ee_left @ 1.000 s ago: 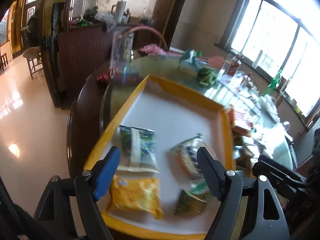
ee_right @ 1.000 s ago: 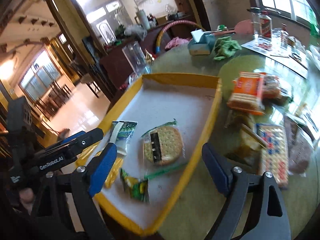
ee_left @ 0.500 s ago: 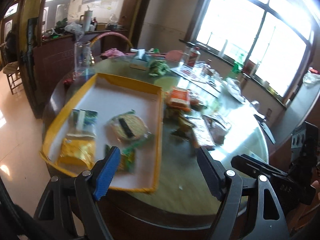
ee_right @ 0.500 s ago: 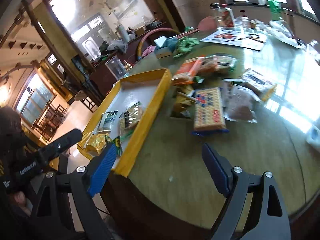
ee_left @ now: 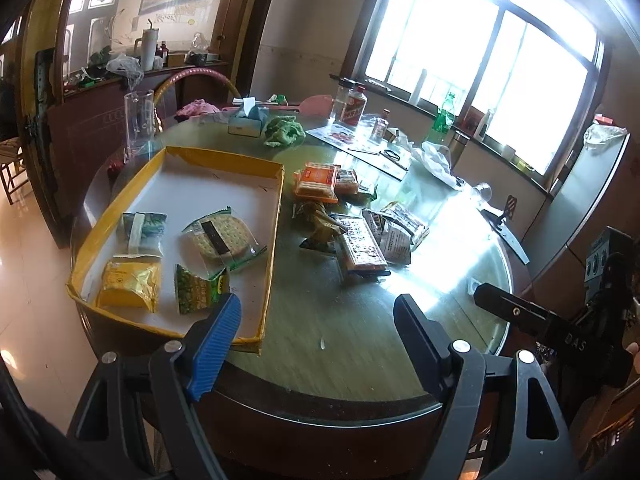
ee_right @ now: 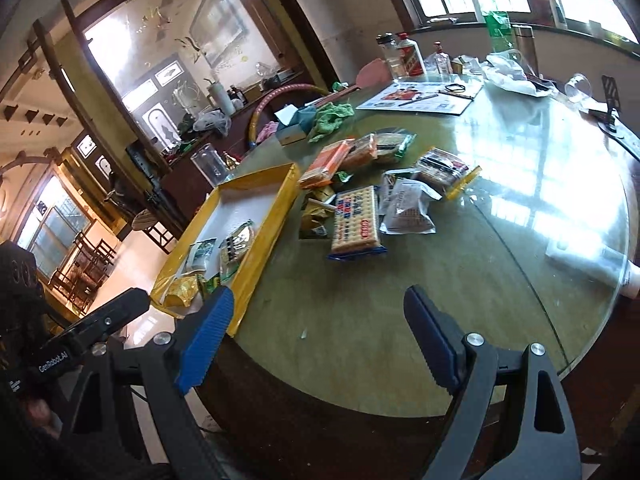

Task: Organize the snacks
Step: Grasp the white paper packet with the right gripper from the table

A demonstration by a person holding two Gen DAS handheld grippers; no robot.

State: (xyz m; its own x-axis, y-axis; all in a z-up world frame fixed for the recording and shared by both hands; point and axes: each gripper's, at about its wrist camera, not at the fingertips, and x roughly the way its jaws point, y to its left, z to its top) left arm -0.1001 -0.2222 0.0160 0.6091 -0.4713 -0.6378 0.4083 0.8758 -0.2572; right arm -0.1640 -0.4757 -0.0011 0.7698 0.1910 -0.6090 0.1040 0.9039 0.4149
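Grippers: left (ee_left: pixel 316 320) and right (ee_right: pixel 318 322) both wide open, empty, above table (ee_left: pixel 320 320) edge. Tray (ee_left: pixel 276 216) holds 4 snacks; other packets (ee_left: pixel 360 240) piled just right of it.

Snacks in and beside a shallow yellow-rimmed cardboard tray (ee_left: pixel 276 216)
Four flat packets lie inside it, including a round cracker pack (ee_left: pixel 222 236); a loose pile of wrapped snacks (ee_left: pixel 356 224) lies just right of it.

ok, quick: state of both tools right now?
Left tool: open, holding nothing, above the table edge.
Right tool: open, holding nothing, also above the table edge.
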